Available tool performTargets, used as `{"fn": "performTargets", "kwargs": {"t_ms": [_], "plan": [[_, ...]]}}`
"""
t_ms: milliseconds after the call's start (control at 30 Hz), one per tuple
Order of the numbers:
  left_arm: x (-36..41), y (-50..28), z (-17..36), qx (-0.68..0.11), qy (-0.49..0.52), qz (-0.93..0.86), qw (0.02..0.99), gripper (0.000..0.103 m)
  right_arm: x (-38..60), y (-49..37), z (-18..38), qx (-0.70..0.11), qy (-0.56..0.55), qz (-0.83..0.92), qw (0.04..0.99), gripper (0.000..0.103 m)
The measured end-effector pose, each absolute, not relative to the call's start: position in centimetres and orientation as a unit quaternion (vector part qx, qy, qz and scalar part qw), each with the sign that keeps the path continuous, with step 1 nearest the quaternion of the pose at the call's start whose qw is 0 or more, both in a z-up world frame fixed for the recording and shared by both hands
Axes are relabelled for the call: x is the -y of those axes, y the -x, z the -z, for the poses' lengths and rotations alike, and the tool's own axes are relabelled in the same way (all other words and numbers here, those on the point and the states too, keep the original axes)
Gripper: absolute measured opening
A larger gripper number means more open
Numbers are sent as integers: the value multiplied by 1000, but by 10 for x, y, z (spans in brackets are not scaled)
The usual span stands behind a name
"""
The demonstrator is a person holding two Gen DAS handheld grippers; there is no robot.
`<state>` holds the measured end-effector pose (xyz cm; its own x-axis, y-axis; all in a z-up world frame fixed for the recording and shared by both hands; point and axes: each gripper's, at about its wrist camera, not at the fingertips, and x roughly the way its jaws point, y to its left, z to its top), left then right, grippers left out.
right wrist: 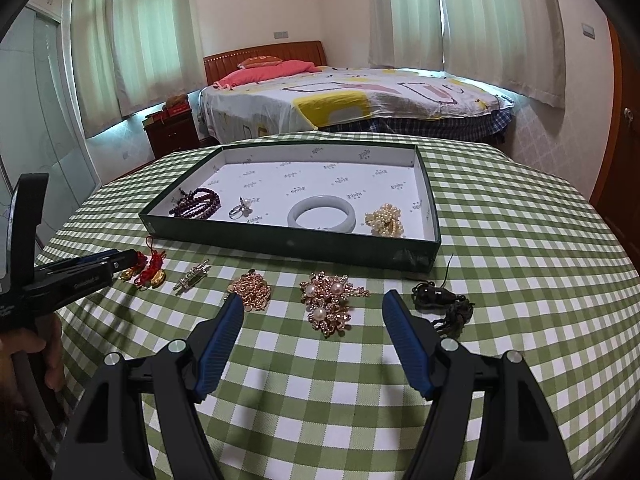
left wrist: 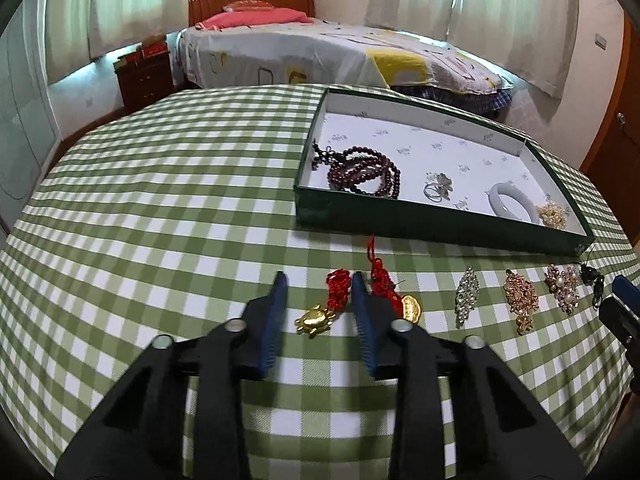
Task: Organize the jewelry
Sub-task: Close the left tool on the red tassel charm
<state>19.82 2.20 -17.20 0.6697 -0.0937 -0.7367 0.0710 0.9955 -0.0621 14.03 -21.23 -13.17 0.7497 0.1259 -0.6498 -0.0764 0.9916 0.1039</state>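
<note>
Left gripper (left wrist: 319, 280) parted around gold turtle charm (left wrist: 314, 320), right gripper (right wrist: 313, 300) wide around pearl brooch (right wrist: 330, 300), both near green tray (right wrist: 280, 236).

Left gripper (left wrist: 320, 280): matte black plastic arms, angular, with triangular cut-outs; each arm carries two round silver pivot pins. Jaws lined with blue ribbed pads. Right gripper (right wrist: 313, 300): same build, black arms, silver pins, blue ribbed pads tapering to narrow tips. Seen from the right wrist view, the left gripper's black body bears small pale lettering, unreadable. Bare hand (right wrist: 38, 354) visible at its handle, skin light brown; no sleeve in view.
</note>
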Motion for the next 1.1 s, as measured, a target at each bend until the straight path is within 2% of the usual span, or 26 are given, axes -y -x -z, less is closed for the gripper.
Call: {"fn": "performTargets", "kwargs": {"t_ms": [167,300,867,1100], "plan": [[-14,-205,176,-416,7,57,908,25,214,-142,133,-352,-36,-52,934,70],[-11,-209,181,-428,9,69,901,11,215,-143,136,-355,-38,-52,933,70],[-25,-191,166,-391,26,58,918,9,221,-176,152,-393,-40,-45,918,69],[-35,-187,163,-387,35,49,920,9,216,-192,161,-419,-32,-47,906,55]]}}
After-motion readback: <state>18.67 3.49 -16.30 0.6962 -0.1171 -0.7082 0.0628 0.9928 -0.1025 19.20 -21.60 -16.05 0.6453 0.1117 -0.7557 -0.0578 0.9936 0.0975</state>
